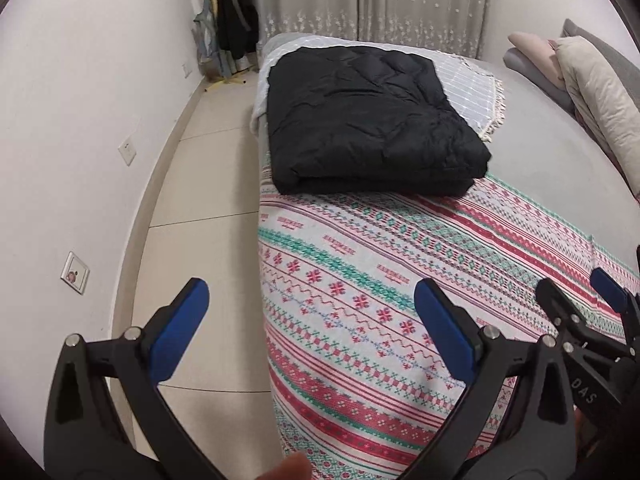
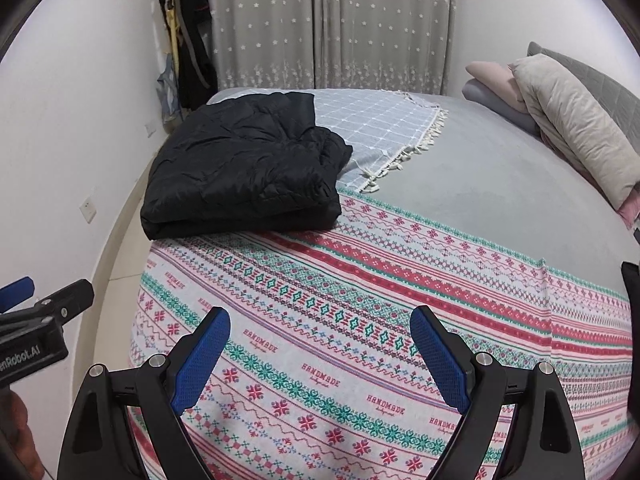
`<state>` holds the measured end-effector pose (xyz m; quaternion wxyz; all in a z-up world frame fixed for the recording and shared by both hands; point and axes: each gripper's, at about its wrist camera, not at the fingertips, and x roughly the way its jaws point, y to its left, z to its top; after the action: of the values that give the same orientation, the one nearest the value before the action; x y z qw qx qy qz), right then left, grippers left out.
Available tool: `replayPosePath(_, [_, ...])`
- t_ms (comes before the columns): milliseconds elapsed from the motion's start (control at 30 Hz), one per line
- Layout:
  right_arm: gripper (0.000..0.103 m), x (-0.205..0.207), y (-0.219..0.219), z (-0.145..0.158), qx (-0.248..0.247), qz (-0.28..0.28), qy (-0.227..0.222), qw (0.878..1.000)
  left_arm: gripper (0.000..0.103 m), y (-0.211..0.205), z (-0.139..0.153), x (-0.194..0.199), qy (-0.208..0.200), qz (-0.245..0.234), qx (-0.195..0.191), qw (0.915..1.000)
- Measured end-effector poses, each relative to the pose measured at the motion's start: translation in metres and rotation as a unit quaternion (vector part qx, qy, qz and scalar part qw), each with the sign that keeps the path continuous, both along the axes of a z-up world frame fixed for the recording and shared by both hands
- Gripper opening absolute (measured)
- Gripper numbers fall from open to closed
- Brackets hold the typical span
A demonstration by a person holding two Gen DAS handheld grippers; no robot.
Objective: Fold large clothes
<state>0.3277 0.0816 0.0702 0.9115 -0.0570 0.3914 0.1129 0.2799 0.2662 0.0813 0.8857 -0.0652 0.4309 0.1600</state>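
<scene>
A black padded jacket [image 1: 368, 120] [image 2: 244, 164] lies folded into a thick rectangle on the bed, near its left edge, partly over a grey checked throw [image 2: 372, 128]. In front of it a patterned red, green and white blanket [image 1: 400, 300] [image 2: 360, 320] is spread flat. My left gripper [image 1: 312, 300] hangs open over the blanket's left edge and the floor, nothing between its blue pads. My right gripper [image 2: 320, 332] is open above the blanket, also holding nothing. Both are well short of the jacket. The right gripper's tip [image 1: 580, 300] shows beside the left one.
Pillows [image 2: 572, 120] are stacked at the bed's right end by a grey headboard. Beige floor tiles [image 1: 208, 184] run between the bed and a white wall with sockets. Clothes hang in the far corner [image 2: 188, 40] beside grey curtains.
</scene>
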Motion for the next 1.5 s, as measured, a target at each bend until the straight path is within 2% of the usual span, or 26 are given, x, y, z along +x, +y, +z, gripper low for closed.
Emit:
replayPosePath(167, [0.092,-0.001,-0.001,-0.002,0.003,0.004,0.0,1.0,0.102,-0.01,-0.001,0.001,0.004,-0.012,0.003,0.9999])
replayPosePath(633, [0.092,-0.001,-0.013,-0.005,0.01,-0.009,0.003,1.0,0.102,-0.013,-0.007,0.001,0.014,-0.005,0.007,0.9999])
replayPosePath(1500, [0.092,-0.001,-0.007,-0.008,0.008,0.003,0.006,1.0,0.102,-0.011,-0.007,0.002,0.016,-0.004,0.007,0.9998])
